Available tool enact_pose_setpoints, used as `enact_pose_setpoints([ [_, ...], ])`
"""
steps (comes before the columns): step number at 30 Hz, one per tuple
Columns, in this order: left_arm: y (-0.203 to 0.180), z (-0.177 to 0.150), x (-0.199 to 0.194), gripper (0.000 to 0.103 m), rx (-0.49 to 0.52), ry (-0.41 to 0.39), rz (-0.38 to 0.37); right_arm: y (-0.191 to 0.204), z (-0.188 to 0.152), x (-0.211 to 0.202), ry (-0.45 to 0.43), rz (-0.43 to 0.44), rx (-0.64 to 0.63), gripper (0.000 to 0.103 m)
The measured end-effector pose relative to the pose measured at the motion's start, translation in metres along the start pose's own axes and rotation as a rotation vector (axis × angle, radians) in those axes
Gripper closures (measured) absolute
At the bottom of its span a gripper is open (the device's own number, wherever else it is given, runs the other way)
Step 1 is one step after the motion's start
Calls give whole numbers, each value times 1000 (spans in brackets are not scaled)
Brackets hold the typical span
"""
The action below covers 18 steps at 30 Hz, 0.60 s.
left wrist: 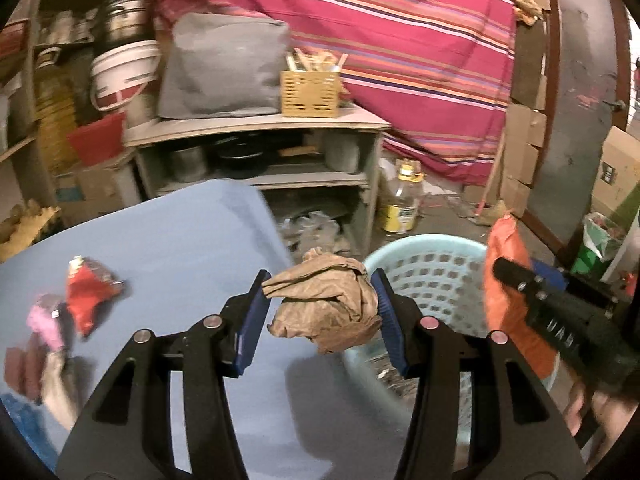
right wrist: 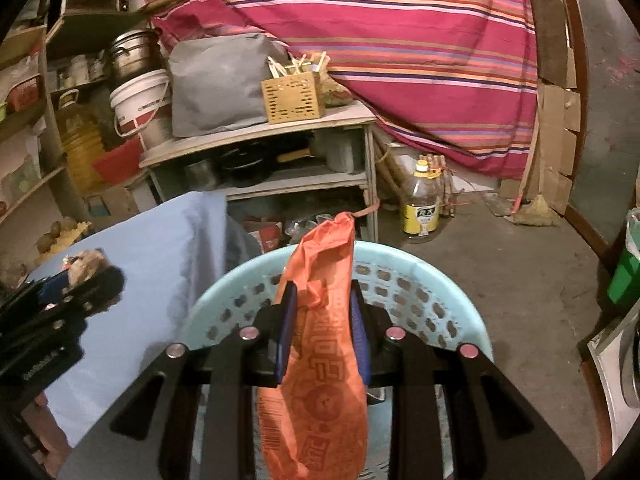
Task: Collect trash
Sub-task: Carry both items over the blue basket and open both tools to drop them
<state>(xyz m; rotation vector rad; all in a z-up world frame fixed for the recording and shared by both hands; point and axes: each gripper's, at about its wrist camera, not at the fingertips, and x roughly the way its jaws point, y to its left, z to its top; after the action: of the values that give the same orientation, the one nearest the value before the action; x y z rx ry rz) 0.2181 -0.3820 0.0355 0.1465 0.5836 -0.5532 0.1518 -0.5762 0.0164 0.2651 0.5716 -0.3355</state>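
Note:
My left gripper [left wrist: 320, 300] is shut on a crumpled brown paper ball [left wrist: 326, 306], held at the table's right edge beside the light blue perforated basket [left wrist: 424, 268]. My right gripper [right wrist: 322, 320] is shut on an orange snack wrapper [right wrist: 320, 344], held upright over the basket [right wrist: 432, 300]. In the left wrist view the right gripper [left wrist: 516, 276] and the wrapper [left wrist: 500, 292] show at the right. A red wrapper [left wrist: 86, 292] and a pink wrapper [left wrist: 44, 322] lie on the blue table [left wrist: 180, 240] at the left.
A grey shelf unit [left wrist: 260, 128] with pots, a grey bag and a wooden box stands behind the table. An oil bottle [right wrist: 420, 204] stands on the concrete floor. A striped red cloth hangs behind. A green bin [right wrist: 626, 272] is at the far right.

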Motion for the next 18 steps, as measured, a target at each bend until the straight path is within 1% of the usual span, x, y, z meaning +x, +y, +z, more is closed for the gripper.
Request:
enact_pose_setpoints([
  [6, -34, 9, 21, 51, 18, 5, -37, -26, 2, 1, -4, -21, 58, 77],
  [11, -46, 13, 35, 51, 22, 22, -55, -42, 1, 4, -2, -28, 102, 77],
  [14, -51, 15, 38, 47, 24, 18, -57, -43, 1, 5, -1, -25, 111, 77],
  [15, -50, 16, 38, 38, 25, 16, -58, -42, 0, 6, 1, -24, 111, 77],
  [16, -50, 17, 37, 24, 23, 13, -59, -41, 0, 7, 5, -25, 111, 77],
  [18, -48, 18, 33, 15, 16, -3, -61, -38, -1, 9, 13, -28, 105, 77],
])
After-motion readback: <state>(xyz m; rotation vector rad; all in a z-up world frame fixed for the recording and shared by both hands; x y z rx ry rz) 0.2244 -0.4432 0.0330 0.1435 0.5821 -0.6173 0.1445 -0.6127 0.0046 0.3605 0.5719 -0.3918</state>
